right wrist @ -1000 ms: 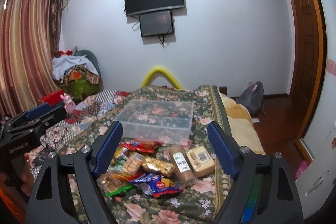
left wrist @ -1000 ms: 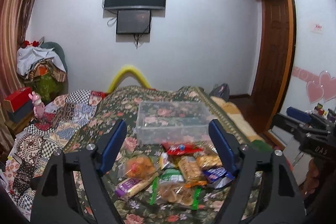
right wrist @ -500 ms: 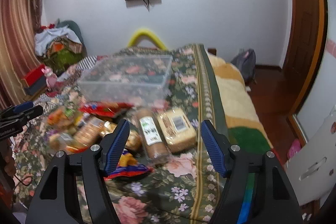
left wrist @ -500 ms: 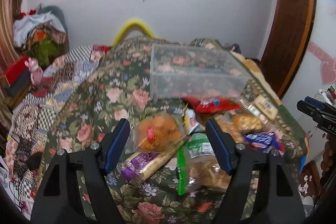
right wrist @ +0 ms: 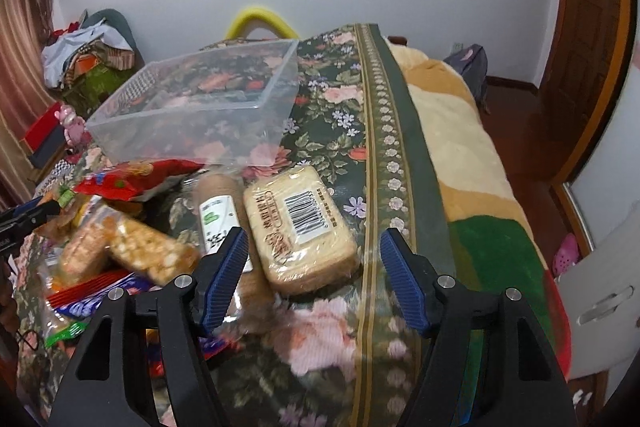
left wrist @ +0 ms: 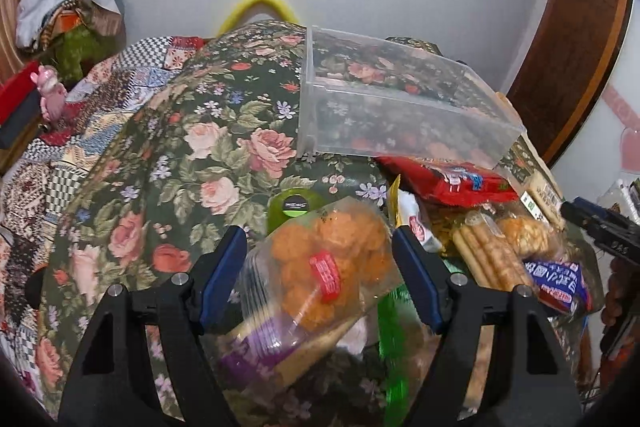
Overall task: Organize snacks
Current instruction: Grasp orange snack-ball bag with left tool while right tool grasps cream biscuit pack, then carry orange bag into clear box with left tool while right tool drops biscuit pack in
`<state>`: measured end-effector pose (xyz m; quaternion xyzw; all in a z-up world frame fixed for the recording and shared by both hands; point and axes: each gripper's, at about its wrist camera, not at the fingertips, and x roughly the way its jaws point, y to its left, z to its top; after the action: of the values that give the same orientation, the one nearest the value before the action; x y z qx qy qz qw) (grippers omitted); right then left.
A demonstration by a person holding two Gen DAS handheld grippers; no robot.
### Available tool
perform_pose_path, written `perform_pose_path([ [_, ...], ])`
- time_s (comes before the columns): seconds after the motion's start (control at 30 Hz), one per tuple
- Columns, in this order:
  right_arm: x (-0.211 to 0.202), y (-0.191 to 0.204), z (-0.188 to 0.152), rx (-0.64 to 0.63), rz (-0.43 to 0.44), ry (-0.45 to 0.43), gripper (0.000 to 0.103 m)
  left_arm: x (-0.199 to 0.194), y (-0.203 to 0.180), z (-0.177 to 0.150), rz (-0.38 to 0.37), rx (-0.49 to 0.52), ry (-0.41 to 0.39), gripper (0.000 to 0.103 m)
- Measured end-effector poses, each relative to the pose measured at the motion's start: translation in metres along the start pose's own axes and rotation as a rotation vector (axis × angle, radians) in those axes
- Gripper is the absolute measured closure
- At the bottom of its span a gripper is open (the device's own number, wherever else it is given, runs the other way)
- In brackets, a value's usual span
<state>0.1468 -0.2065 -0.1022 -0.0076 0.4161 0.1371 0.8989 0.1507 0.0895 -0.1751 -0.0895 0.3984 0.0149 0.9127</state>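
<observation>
A pile of snack packs lies on a floral bedspread in front of an empty clear plastic bin [left wrist: 396, 107], also in the right wrist view [right wrist: 200, 107]. My left gripper [left wrist: 320, 275] is open, its blue pads on either side of a clear bag of orange snack balls [left wrist: 324, 267], not closed on it. My right gripper [right wrist: 314, 275] is open over a flat tan biscuit pack with a barcode [right wrist: 300, 231]; a brown roll pack with a white label [right wrist: 224, 219] lies beside it. A red bag [left wrist: 448, 179] lies against the bin.
Breadstick pack [left wrist: 492, 255], blue packet [left wrist: 556, 279] and green-edged pack [left wrist: 392, 343] lie in the pile. The bed's right edge with a tan and green blanket [right wrist: 472, 163] drops to a wooden floor. Clothes heap [left wrist: 64, 7] at far left.
Both grippers have dropped down and forward toward the snack pile. The left now straddles the orange-ball bag, the right the biscuit pack. Both jaws stay open.
</observation>
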Motion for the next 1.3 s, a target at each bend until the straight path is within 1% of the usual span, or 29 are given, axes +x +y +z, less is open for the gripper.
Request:
perform_pose_path([
  [0.1,0.012,-0.001,0.000,-0.012,0.011,0.029,0.037,0.010,-0.002,0.002,-0.017,0.002,0.015,0.026],
  [0.2,0.021,0.001,-0.002,-0.017,0.023,0.052,0.038,0.021,-0.003,0.002,-0.016,0.004,0.030,0.022],
  [0.27,0.022,0.000,-0.001,-0.012,0.026,0.052,0.038,0.026,-0.001,0.002,-0.025,-0.008,0.035,0.020],
  [0.47,0.034,-0.003,0.000,0.008,0.018,0.086,0.038,0.035,0.009,-0.001,-0.043,-0.058,0.060,0.019],
  [0.5,0.035,-0.005,-0.001,0.018,0.021,0.090,0.038,0.036,0.010,-0.002,-0.042,-0.061,0.060,0.019],
  [0.53,0.035,-0.007,-0.001,0.030,0.029,0.091,0.040,0.035,0.011,-0.003,-0.041,-0.062,0.055,0.022],
  [0.57,0.035,-0.008,-0.002,0.037,0.038,0.092,0.042,0.034,0.011,-0.004,-0.046,-0.062,0.048,0.029],
  [0.6,0.037,-0.007,-0.002,0.037,0.034,0.093,0.043,0.033,0.010,-0.004,-0.052,-0.062,0.045,0.033],
  [0.63,0.036,-0.006,-0.002,0.033,0.028,0.088,0.044,0.031,0.008,-0.005,-0.059,-0.059,0.041,0.042],
  [0.67,0.035,-0.004,-0.003,0.025,0.021,0.081,0.045,0.028,0.006,-0.005,-0.055,-0.053,0.034,0.047],
  [0.77,0.032,-0.001,-0.003,0.004,0.003,0.067,0.048,0.019,-0.001,-0.005,-0.004,-0.012,0.009,0.048],
  [0.87,0.029,0.000,-0.001,-0.002,-0.001,0.052,0.050,0.010,-0.001,-0.005,-0.014,-0.012,-0.004,0.048],
  [1.03,0.020,-0.004,0.002,0.017,0.010,0.032,0.050,-0.012,-0.003,0.001,-0.012,-0.002,-0.058,0.048],
  [1.3,-0.005,0.000,0.020,0.019,0.017,-0.051,0.050,-0.038,-0.015,0.032,-0.019,0.033,-0.152,0.048],
])
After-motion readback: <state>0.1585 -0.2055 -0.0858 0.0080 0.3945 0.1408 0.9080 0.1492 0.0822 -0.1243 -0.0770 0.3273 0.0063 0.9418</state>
